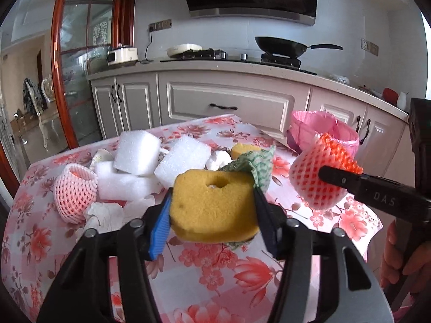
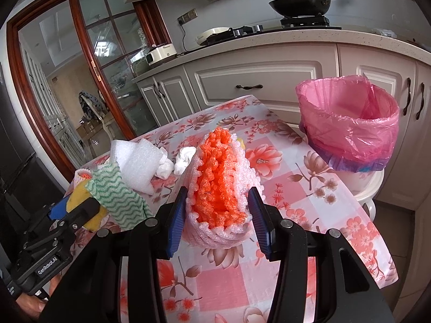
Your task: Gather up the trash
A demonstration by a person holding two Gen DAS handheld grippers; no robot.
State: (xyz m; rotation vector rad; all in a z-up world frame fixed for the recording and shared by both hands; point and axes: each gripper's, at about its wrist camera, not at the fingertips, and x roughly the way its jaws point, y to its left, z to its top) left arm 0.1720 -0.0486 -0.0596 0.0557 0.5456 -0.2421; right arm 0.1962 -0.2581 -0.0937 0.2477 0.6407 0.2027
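Left gripper clamped around yellow sponge; right gripper squeezing pink foam fruit net, both raised over flowered counter, near pink-lined bin.

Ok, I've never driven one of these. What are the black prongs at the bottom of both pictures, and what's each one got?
Each picture comes from a camera on a hand-held gripper, looking along its two fingers; a person carries one per hand. The left gripper has a yellow sponge between its pads, with a green wavy cloth draped at its far side. The right gripper squeezes a pink foam fruit net with an orange one inside. On the floral tablecloth lie white foam blocks, crumpled tissues and another fruit net. The pink-lined bin stands past the table's right edge.
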